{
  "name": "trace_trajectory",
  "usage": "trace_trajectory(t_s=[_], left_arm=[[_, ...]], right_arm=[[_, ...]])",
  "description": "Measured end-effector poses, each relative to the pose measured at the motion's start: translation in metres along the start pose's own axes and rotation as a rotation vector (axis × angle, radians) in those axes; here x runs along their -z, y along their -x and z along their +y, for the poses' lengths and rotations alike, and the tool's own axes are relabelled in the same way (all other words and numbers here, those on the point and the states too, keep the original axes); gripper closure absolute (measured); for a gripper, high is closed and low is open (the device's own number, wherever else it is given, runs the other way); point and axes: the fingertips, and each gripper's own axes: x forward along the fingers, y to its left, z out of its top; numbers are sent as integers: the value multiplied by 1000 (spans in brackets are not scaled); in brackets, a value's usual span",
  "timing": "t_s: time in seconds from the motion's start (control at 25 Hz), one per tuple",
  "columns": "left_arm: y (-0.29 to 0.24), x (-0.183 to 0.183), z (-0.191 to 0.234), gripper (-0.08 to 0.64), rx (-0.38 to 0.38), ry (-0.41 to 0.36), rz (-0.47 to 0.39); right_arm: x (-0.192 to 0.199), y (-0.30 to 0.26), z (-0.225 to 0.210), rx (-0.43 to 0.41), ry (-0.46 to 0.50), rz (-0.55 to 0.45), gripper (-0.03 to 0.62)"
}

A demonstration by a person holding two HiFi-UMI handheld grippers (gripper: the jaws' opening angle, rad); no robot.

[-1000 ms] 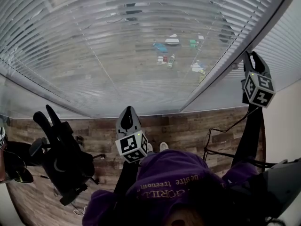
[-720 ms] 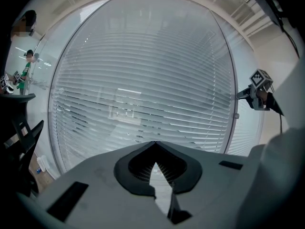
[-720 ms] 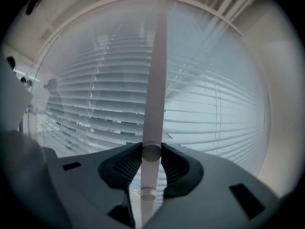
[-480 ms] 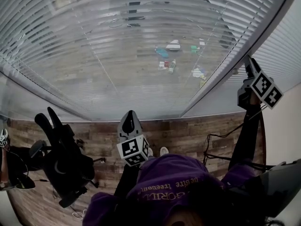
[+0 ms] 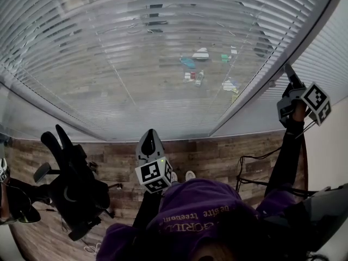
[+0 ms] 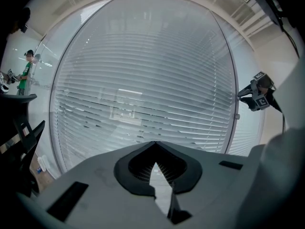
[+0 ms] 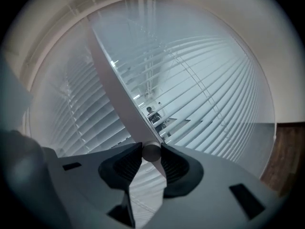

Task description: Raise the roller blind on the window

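Covering the whole wide pane ahead, the slatted blind [image 5: 163, 48] hangs fully lowered, its horizontal slats reaching down to the sill line, and a second slatted pane shows to the right of it. Between the two panes runs a pale window frame post [image 5: 247, 94], slanting across the head view from lower middle to upper right. Below the window lies a wood-plank floor [image 5: 217, 151], with a black office chair [image 5: 76, 189] standing on it at the left and a dark cable [image 5: 255, 159] trailing over it at the right. The person's purple hooded top [image 5: 190, 211] fills the bottom middle of the head view. The right tongs [image 5: 290, 74] are held high at the right, against the frame post, and their own view shows the two dark pads closed on a small round grey knob [image 7: 151, 152] that sits on the post. The left tongs [image 6: 155, 145] are held low at the middle, pointing toward the blind but well apart from it, their tips pressed together with nothing between them.
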Motion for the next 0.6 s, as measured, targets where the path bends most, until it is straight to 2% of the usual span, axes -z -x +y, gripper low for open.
trace_trajectory(t_s=[0.08, 0.12, 0.16, 0.2, 0.24, 0.36, 0.44, 0.52, 0.6], left_arm=[[-1, 0, 0, 558, 1, 2, 1], [-2, 0, 0, 558, 1, 3, 1], [-2, -1, 0, 558, 2, 4, 2], [-3, -1, 0, 558, 3, 5, 2], [-3, -1, -1, 558, 5, 5, 3], [-2, -2, -1, 558, 7, 0, 6], [-3, -1, -1, 558, 7, 0, 8], [-3, 0, -3, 558, 10, 0, 10], [-3, 0, -4, 558, 11, 1, 9]], right_arm=[[0, -1, 0, -27, -70, 2, 468], [-1, -2, 0, -34, -75, 1, 468], [-2, -3, 2, -35, -47, -3, 468], [-2, -3, 4, -31, 20, -11, 468], [-3, -3, 6, -21, 123, -23, 468], [-3, 1, 14, 29, 532, -79, 467], [-1, 3, 18, 57, 768, -85, 466], [3, 3, 20, 73, 918, -58, 467], [5, 3, 21, 83, 1008, -33, 466]])
